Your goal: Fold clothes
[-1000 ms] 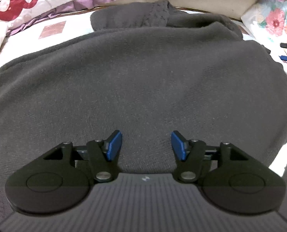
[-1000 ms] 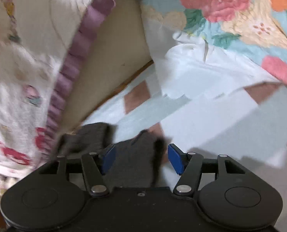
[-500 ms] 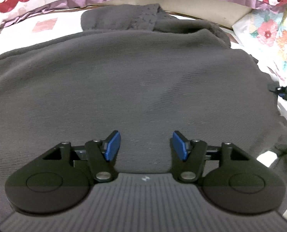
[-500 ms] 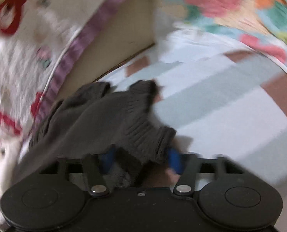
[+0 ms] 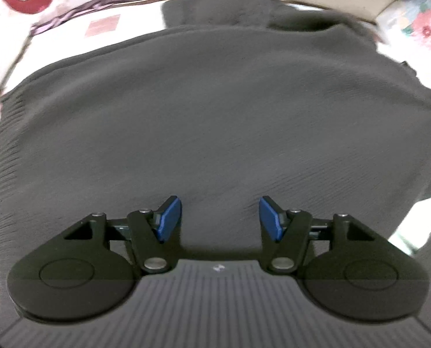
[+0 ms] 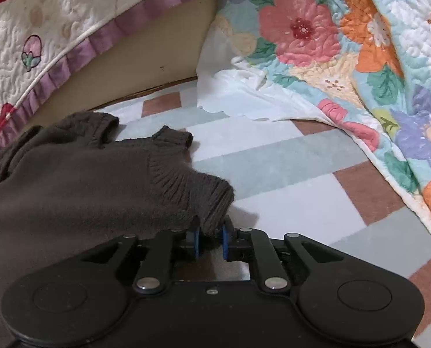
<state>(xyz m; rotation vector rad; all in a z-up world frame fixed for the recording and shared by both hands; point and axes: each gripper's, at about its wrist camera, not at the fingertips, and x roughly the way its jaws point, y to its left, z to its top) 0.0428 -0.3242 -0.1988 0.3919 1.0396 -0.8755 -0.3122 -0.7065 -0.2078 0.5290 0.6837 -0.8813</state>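
Note:
A dark grey knit sweater (image 5: 215, 110) lies spread flat on the bed and fills most of the left wrist view. My left gripper (image 5: 220, 217) hovers over its near part, open, with nothing between the blue pads. In the right wrist view the same sweater (image 6: 70, 179) lies at the left, and its ribbed cuff (image 6: 212, 200) runs down into my right gripper (image 6: 211, 242), which is shut on it. A second ribbed cuff (image 6: 174, 139) lies farther back on the sheet.
The bed sheet (image 6: 288, 179) has pale green, white and brown blocks. A floral quilt (image 6: 375, 66) is heaped at the right. A white quilt with a purple ruffle (image 6: 79, 49) hangs behind, over a beige headboard (image 6: 157, 55).
My right gripper has shut on the ribbed cuff, which lay loose between its open fingers before. The left gripper has drifted slightly over the sweater and stayed open.

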